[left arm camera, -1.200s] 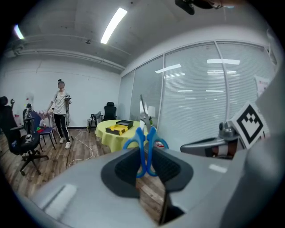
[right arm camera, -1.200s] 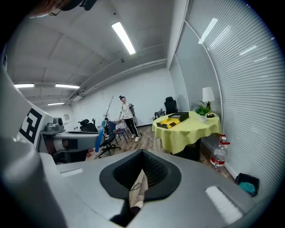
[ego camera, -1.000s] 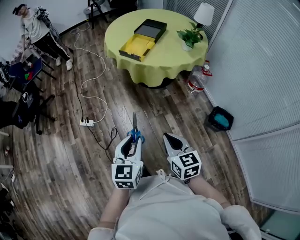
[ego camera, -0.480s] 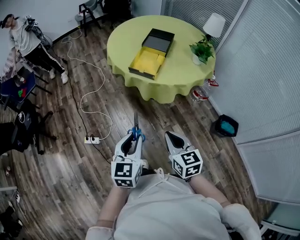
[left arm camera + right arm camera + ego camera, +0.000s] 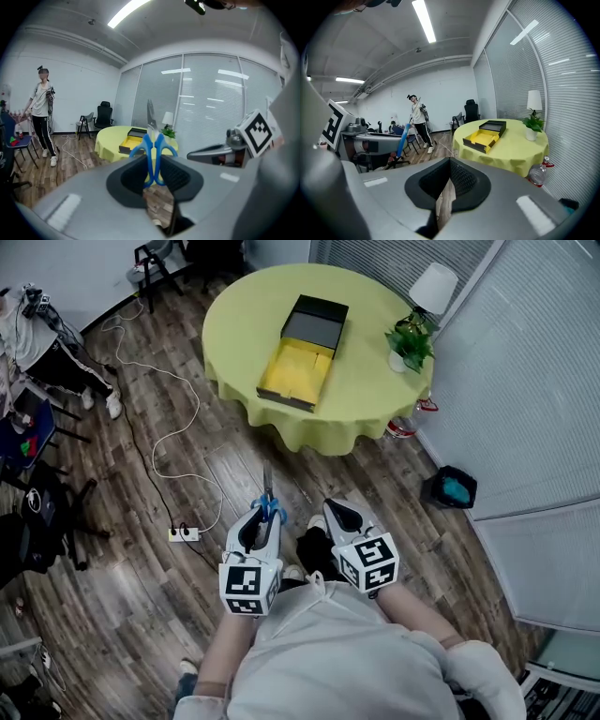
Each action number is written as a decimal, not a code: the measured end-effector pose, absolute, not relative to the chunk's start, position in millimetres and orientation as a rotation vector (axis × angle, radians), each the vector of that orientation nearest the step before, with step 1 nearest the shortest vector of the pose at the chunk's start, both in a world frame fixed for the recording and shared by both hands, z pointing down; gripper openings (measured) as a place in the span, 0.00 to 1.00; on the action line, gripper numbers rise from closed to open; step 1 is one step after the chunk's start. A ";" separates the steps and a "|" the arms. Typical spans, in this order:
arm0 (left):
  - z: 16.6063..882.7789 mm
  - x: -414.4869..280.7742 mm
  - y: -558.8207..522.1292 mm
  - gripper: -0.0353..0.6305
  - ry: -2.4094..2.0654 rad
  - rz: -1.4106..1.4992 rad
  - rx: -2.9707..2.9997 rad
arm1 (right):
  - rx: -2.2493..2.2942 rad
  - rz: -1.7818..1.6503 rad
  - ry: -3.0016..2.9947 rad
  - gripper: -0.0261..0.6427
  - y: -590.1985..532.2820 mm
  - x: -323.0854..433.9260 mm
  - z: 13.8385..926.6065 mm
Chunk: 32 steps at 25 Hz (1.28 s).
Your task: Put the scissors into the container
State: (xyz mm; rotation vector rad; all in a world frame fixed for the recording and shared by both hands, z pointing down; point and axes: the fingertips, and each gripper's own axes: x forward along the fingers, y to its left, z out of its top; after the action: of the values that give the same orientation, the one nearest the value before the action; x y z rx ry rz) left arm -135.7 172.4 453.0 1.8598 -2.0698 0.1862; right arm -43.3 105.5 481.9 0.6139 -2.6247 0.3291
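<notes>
The scissors [image 5: 268, 498] are seen at lower centre of the head view, over the wooden floor [image 5: 141, 596]. Their blue handles are clamped between the jaws of the left gripper [image 5: 263, 521], and the blades point forward toward the top of the frame. In the left gripper view the two handle loops [image 5: 153, 154] are pressed side by side between the jaws, with the closed blades standing upright above them. The right gripper [image 5: 334, 517] is carried just beside, at lower centre right. Its jaws are drawn almost together, with only a thin slit left and nothing in it.

The container [image 5: 302, 351], an open box with a yellow lining, lies on the round yellow-green bench [image 5: 234, 320] at upper centre, well apart from the scissors.

The step in hand is judged to be the carry to the bench. The clamp is best kept firm, since only the handles are gripped and the blades could swing. The blades should be lowered into the yellow compartment before the jaws are parted. The potted plant [image 5: 410, 341] near the bench's right edge should be kept clear of.
</notes>
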 end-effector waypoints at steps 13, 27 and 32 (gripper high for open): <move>440.1 -216.3 40.6 0.18 -2.124 0.203 1.817 | 0.529 0.305 -2.661 0.04 -32.9 -134.6 473.3; 473.5 -257.2 -102.4 0.18 -2.033 0.287 1.810 | 0.589 0.369 -2.631 0.04 -175.9 -170.2 490.8; 485.5 -270.5 -137.1 0.18 -1.940 0.321 1.857 | 0.691 0.396 -2.596 0.04 -204.2 -176.7 495.4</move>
State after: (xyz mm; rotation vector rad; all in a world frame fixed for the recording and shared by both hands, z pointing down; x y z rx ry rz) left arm -270.5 -137.1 485.5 1.8571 -1.9401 0.3214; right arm -176.7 -204.2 495.4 0.6906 -2.5961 0.3959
